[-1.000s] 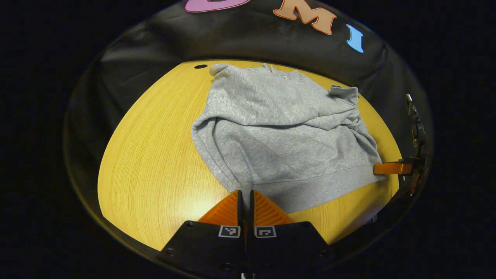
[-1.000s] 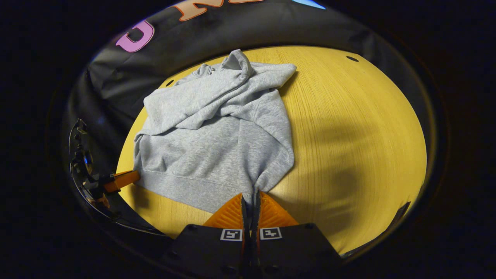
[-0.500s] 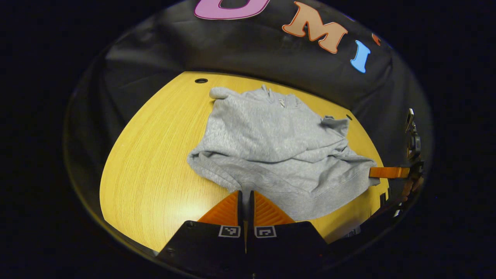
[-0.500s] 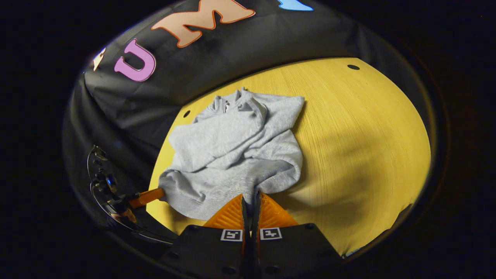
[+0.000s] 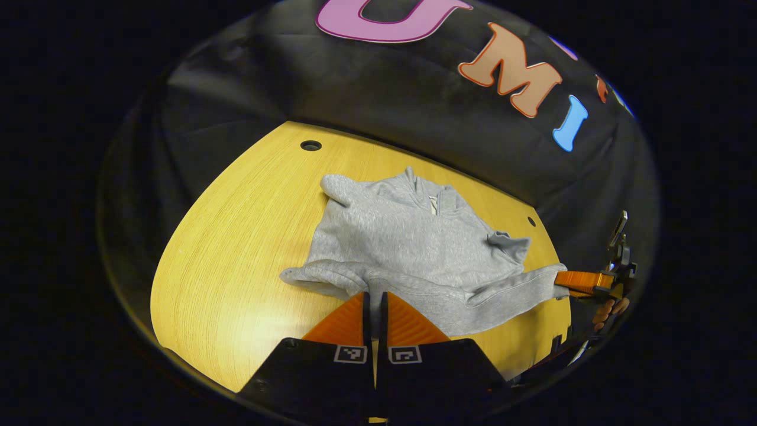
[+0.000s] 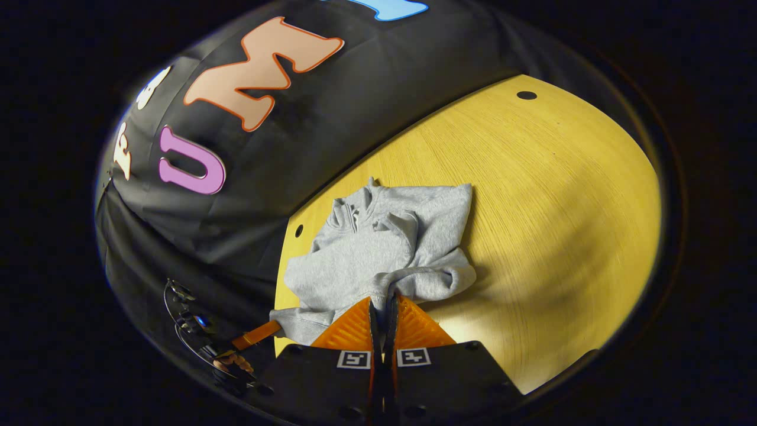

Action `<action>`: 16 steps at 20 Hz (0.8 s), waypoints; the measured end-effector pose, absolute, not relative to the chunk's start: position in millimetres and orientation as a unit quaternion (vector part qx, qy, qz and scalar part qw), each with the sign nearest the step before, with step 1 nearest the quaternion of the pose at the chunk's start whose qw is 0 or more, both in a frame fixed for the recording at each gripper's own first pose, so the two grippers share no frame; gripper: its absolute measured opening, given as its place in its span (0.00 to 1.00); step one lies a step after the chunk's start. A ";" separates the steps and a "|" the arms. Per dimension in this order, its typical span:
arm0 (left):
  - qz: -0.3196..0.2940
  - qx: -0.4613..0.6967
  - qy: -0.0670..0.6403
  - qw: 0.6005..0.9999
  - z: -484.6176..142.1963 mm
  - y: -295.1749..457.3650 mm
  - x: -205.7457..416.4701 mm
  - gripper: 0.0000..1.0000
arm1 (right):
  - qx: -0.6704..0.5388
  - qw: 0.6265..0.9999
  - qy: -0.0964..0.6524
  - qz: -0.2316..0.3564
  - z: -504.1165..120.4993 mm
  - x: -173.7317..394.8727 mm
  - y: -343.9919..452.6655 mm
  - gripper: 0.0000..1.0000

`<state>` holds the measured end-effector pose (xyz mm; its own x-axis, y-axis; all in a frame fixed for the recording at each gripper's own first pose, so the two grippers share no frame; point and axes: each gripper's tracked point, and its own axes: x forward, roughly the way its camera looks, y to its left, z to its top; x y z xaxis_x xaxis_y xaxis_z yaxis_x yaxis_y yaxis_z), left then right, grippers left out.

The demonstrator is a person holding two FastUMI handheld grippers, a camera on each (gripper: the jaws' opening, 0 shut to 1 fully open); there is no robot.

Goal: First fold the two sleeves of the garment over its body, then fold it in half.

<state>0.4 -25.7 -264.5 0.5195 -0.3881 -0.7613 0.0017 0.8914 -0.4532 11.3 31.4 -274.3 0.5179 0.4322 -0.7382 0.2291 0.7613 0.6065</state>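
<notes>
A grey sweatshirt (image 5: 414, 242) lies on the yellow wooden table (image 5: 236, 236), both sleeves folded over its body. Its bottom hem is lifted off the table and hangs between the two grippers. My left gripper (image 5: 374, 296) is shut on the hem's left corner. At the far right of the left gripper view the other gripper (image 5: 582, 279) holds the hem's opposite corner. In the right gripper view the sweatshirt (image 6: 378, 248) bunches up toward its collar, and my right gripper (image 6: 383, 302) is shut on the hem corner. The left gripper (image 6: 257, 335) shows at lower left, with fingers of a hand (image 6: 227, 359) below it.
The black cloth wall (image 5: 384, 77) runs close behind the table's far edge. Small dark holes sit in the tabletop, one at the far left (image 5: 310, 145) and one near the sweatshirt's right shoulder (image 5: 531, 221). Bare table (image 6: 562, 207) spreads to the right of the garment.
Both grippers have lifted the hem and carried it toward the collar. The body that lay flat a second ago now doubles over and bunches, showing much shorter.
</notes>
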 end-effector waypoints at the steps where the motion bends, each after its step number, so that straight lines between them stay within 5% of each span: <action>1: -0.109 -0.212 0.480 0.845 -264.9 -25.6 7.6 0.00 | 0.345 0.800 0.488 0.056 -276.1 17.3 30.4 0.00; 12: -0.014 -0.256 0.564 0.785 -316.9 -26.5 40.8 0.00 | 0.418 0.754 0.507 -0.028 -335.3 74.1 43.4 0.09; 15: 0.011 -0.285 0.547 0.787 -311.5 -30.9 51.5 0.08 | 0.449 0.748 0.487 -0.036 -335.6 92.2 45.9 0.21; 16: 0.007 -0.287 0.534 0.796 -303.9 -28.2 59.6 0.07 | 0.460 0.750 0.475 -0.030 -330.6 98.0 47.6 0.33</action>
<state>59.6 -28.2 -303.9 0.4306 -0.2944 -0.8532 -0.3171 0.8357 -0.4484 98.0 47.6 -330.6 0.5475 0.3917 -0.7395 0.4818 0.5750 0.6612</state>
